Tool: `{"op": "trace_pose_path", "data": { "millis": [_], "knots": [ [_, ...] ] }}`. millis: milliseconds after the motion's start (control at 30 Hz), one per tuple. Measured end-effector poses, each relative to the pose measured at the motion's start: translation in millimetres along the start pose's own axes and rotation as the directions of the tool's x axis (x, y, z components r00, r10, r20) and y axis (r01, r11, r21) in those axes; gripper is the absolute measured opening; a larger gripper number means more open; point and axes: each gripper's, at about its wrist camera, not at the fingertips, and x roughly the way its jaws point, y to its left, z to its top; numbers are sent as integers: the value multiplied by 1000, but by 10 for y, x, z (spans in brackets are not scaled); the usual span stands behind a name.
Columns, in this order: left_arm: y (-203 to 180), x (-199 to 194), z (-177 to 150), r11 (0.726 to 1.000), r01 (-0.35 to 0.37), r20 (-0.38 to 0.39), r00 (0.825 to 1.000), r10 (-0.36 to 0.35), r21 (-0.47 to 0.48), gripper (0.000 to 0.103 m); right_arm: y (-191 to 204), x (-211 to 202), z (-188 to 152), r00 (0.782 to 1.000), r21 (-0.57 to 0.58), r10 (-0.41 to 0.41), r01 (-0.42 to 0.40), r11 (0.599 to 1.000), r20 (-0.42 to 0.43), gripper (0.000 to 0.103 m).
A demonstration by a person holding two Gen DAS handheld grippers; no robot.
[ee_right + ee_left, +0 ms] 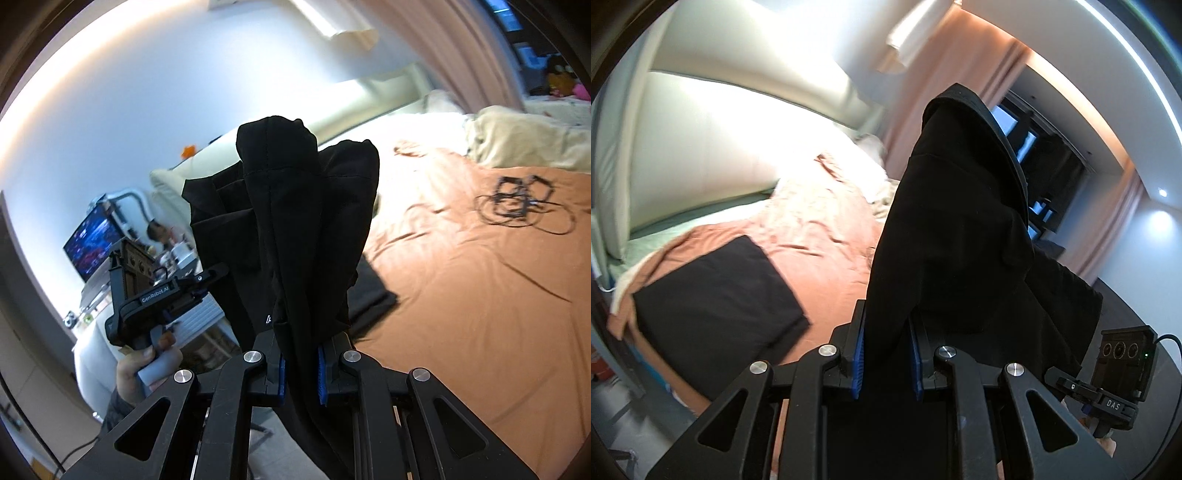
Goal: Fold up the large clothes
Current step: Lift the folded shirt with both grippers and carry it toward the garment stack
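The left hand-held gripper and right hand-held gripper are each seen clamped on a bunched black garment, held above the bed at frame centre. Soft, limp cloth is judged best gripped at the corners.

Tangled cables lie on the orange bedsheet.

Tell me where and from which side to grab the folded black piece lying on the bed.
Take the folded black garment at its near corner, the one closest to the bed's edge, coming in low from that side. It lies flat on the orange sheet, so only an edge gives the fingers something to pinch. Both the left gripper and right gripper are clamped on the black garment, so free one first.
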Motion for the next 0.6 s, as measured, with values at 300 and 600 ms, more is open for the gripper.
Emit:
{"op": "trace_pose_path", "data": {
  "millis": [300,600],
  "knots": [
    [450,-42,256,992,-118,21,993,117,32,21,280,854,65,995,-19,72,-74,997,-66,13],
    [920,-193,622,972,-227,41,973,225,56,20,442,1733,104,982,49,163,-158,986,-98,14]
  ]
}}
